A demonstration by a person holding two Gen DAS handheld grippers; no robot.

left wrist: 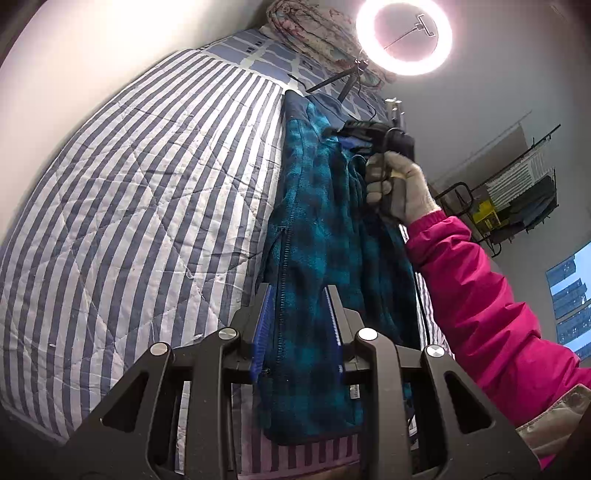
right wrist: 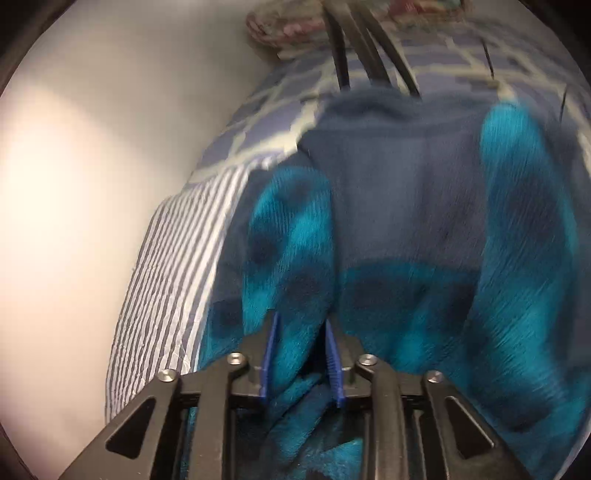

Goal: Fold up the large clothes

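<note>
A lit ring light (left wrist: 404, 37) on a tripod stands at the striped bed's (left wrist: 129, 192) far end, beside a folded floral quilt (left wrist: 314, 33).

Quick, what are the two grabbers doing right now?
Left gripper: closed on the teal fleece jacket.
Right gripper: jacket fabric sits between its fingers; too blurry to tell if it is pinching.

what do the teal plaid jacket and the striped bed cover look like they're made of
Teal plaid jacket: seemingly fleece, matte and fuzzy, with a napped pile; navy panel near its collar looks smoother. Striped bed cover: probably quilted cotton-like fabric, matte, with stitched diamond lines and puckering.
</note>
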